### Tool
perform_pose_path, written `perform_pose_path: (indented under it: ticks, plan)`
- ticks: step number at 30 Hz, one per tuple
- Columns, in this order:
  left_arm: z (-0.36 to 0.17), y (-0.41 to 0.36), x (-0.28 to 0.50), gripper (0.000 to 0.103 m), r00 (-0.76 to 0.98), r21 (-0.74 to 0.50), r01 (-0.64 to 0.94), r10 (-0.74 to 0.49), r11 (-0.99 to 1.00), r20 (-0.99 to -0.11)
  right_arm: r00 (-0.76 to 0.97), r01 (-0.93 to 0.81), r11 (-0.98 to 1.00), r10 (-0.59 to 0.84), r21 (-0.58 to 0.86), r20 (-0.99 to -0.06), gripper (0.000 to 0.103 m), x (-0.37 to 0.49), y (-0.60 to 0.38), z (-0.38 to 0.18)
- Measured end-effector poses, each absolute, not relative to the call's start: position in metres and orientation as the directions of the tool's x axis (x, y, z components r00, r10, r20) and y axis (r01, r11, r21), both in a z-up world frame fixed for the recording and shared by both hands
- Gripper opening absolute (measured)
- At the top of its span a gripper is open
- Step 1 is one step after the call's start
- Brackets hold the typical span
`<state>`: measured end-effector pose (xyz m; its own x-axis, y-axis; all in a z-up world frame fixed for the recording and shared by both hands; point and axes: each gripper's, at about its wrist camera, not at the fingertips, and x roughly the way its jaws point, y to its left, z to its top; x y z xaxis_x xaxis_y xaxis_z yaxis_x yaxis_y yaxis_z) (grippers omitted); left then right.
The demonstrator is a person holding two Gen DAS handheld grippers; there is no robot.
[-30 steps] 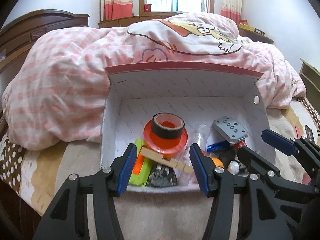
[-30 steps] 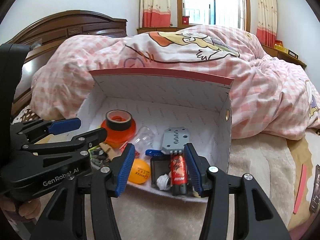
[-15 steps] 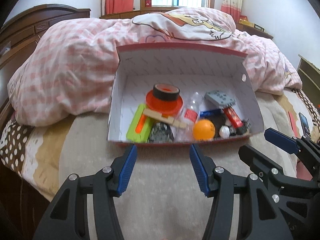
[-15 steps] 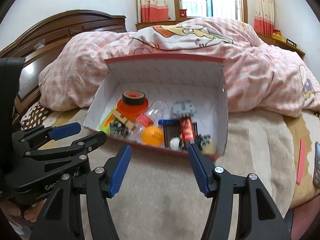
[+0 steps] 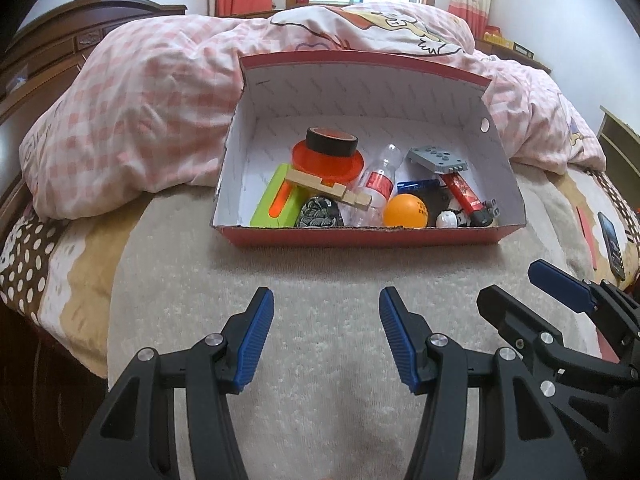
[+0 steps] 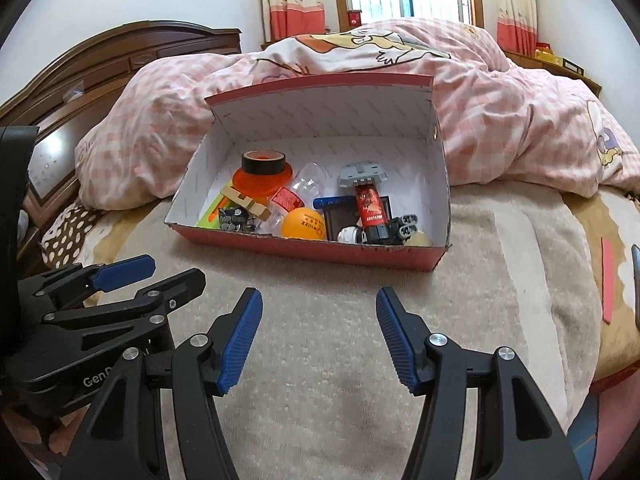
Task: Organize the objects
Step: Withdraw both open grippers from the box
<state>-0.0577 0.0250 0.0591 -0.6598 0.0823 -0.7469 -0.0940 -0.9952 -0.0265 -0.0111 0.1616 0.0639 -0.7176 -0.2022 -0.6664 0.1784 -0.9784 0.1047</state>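
Observation:
A red cardboard box [image 5: 360, 237] [image 6: 320, 252] with a white inside lies on the beige blanket. Inside it are a black tape roll [image 5: 331, 142] [image 6: 264, 162] on an orange dish, a green case [image 5: 276, 196], a wooden clip [image 5: 328, 190], a plastic bottle [image 5: 378, 184], an orange ball [image 5: 405, 211] [image 6: 303, 223], a grey plate [image 5: 437, 159] [image 6: 363, 173] and a red tube [image 5: 464, 192] [image 6: 370, 204]. My left gripper [image 5: 326, 336] hangs open and empty over the blanket, well short of the box. Beside it, my right gripper [image 6: 318, 334] is open and empty too.
A rumpled pink checked duvet [image 5: 152, 100] rises behind and left of the box. A dark wooden headboard [image 6: 100, 64] stands at the left. A phone [image 5: 611, 240] and a red strip [image 6: 608, 284] lie on the bed at the right. The blanket ends at the left bed edge.
Both grippers have drawn back from over the box, so the whole box now shows ahead of them. The right jaws stand a little wider than before.

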Motion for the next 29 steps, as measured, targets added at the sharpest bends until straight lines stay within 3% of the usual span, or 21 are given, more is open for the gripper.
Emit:
perform_pose_path:
  ticks: [29]
  plan:
    - [0.048, 0.024, -0.057, 0.055, -0.632, -0.028, -0.085, 0.075, -0.996, -0.771, -0.706, 0.167, -0.98, -0.198, 0.111, -0.68, 0.061, -0.01, 0.162, 0.057]
